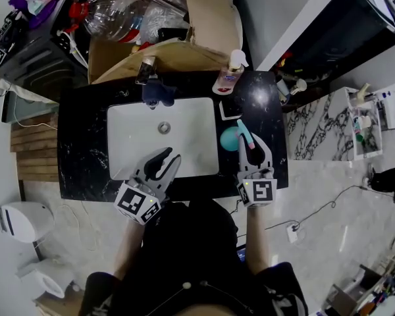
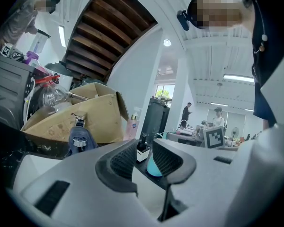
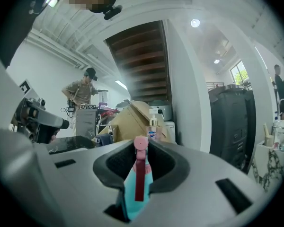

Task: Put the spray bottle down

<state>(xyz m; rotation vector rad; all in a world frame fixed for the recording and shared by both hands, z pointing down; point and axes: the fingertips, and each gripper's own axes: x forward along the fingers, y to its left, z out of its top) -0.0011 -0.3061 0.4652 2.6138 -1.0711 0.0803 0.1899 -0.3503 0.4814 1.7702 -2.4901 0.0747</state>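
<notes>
A teal spray bottle [image 1: 229, 139] with a pink head and trigger stands upright over the black counter [image 1: 85, 143], just right of the white sink [image 1: 135, 147]. My right gripper [image 1: 252, 147] is shut on it. In the right gripper view the bottle [image 3: 134, 188] fills the gap between the dark pads of that gripper [image 3: 141, 167]. Whether its base touches the counter is hidden. My left gripper [image 1: 166, 158] hangs over the sink's front edge, open and empty. In the left gripper view that gripper's [image 2: 144, 161] jaws stand apart, and the teal bottle [image 2: 153, 167] shows beyond them.
A faucet draped with a blue cloth [image 1: 157, 92] sits at the sink's back. A pump soap bottle [image 1: 228, 78] and a small white holder [image 1: 229, 108] stand at the back right of the counter. A cardboard box [image 1: 155, 54] lies behind the counter.
</notes>
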